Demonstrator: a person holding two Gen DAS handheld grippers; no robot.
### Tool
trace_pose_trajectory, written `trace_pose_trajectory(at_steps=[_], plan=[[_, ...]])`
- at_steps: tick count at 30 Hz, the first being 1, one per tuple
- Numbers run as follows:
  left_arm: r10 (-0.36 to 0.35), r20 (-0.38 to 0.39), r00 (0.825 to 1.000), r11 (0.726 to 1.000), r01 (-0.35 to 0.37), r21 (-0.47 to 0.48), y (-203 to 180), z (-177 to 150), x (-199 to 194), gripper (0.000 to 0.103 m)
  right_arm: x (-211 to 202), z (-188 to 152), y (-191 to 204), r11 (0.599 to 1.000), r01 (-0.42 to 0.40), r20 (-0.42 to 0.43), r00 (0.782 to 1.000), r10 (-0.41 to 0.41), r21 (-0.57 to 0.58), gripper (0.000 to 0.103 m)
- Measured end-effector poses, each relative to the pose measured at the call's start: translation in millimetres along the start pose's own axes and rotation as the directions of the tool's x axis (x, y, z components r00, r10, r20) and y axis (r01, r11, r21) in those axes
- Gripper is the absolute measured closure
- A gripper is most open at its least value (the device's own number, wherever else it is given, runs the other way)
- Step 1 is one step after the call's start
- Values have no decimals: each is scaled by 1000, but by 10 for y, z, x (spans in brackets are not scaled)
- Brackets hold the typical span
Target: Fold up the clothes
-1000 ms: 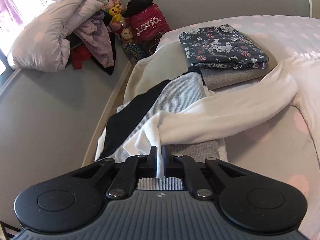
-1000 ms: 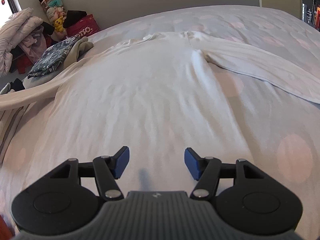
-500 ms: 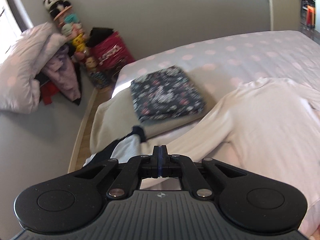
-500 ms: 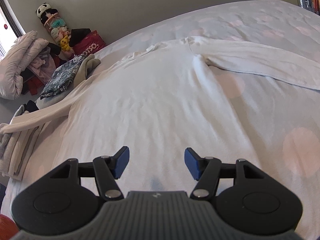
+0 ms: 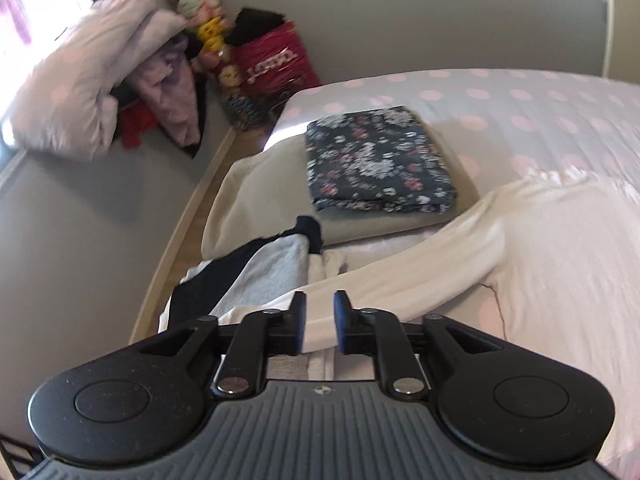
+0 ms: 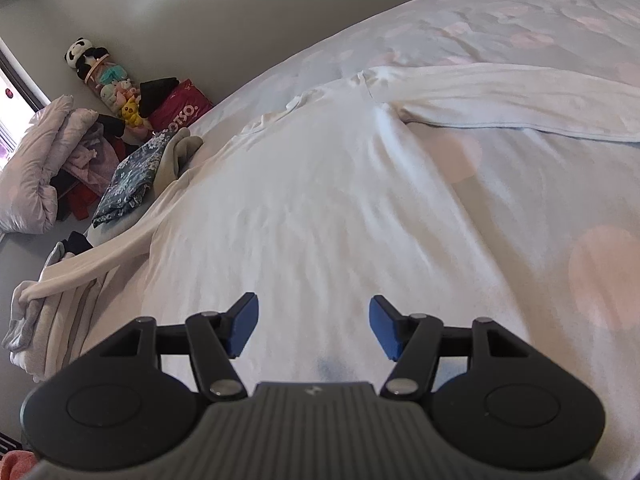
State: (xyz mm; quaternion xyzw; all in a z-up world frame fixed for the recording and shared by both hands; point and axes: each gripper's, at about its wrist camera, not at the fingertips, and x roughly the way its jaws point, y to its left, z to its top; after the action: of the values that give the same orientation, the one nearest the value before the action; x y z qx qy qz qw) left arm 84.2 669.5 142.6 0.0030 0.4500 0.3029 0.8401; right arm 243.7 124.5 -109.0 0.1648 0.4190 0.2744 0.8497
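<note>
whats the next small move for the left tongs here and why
Probably close the left tongs back on the white sleeve. Their jaws have just been opening, and the sleeve end sits loose between them, stretched sideways off the white shirt instead of folded across its body.

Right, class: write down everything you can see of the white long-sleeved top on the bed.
The white long-sleeved top looks like soft, thin knit, lightly creased. It lies spread flat on the spotted bed cover, neckline away from the cameras. One sleeve lies stretched sideways on the cover. The other sleeve runs over a pile of grey and dark clothes; its cuff sits between the left gripper, whose jaws have just been opening. The right gripper hovers open above the hem end.
</note>
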Motion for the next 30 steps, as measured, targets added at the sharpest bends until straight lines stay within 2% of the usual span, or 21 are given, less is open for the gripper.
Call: trace_pose_trajectory(at_steps=[2, 4, 5, 6, 13, 17, 19, 21, 23, 26, 27, 29, 30], plan=[[17, 9, 1000, 1000, -17, 6, 119, -97, 122, 84, 29, -4, 15, 1000, 9, -9, 1000, -9, -10, 38], [28, -2, 1000, 1000, -28, -4, 247, -198, 247, 69, 49, -10, 22, 1000, 19, -13, 1000, -19, -15, 38], [30, -8, 1000, 1000, -30, -10, 316, -253, 322, 54, 57, -11, 22, 1000, 24, -14, 1000, -24, -15, 38], [30, -20, 999, 999, -31, -15, 377, -311, 395, 48, 69, -10, 22, 999, 30, -16, 999, -30, -15, 38], [10, -100, 995, 999, -13, -34, 631, -661, 822, 48, 203, -22, 30, 997, 73, -52, 996, -74, -35, 38], [14, -111, 994, 1000, -13, 9, 628, -786, 947, 48, 252, -43, 47, 995, 86, -65, 994, -90, -59, 38], [48, -107, 993, 998, -43, 47, 612, -820, 995, 48, 266, -48, 52, 994, 90, -69, 993, -94, -66, 38], [102, -90, 991, 993, -96, 64, 603, -842, 1029, 53, 268, -52, 52, 993, 92, -71, 993, -97, -69, 38], [113, -94, 989, 993, -108, 54, 625, -846, 1074, 58, 268, -52, 51, 993, 95, -70, 993, -100, -69, 38], [112, -94, 989, 993, -108, 43, 647, -848, 1121, 76, 267, -48, 43, 993, 99, -66, 992, -103, -65, 38], [112, -100, 989, 993, -109, 34, 658, -843, 1129, 86, 264, -47, 43, 993, 99, -63, 993, -103, -64, 38], [98, -104, 990, 995, -98, 5, 696, -808, 1097, 98, 257, -45, 51, 993, 98, -58, 993, -103, -70, 38], [93, -101, 990, 996, -94, -4, 709, -779, 1057, 99, 254, -44, 57, 992, 98, -56, 993, -102, -74, 38]])
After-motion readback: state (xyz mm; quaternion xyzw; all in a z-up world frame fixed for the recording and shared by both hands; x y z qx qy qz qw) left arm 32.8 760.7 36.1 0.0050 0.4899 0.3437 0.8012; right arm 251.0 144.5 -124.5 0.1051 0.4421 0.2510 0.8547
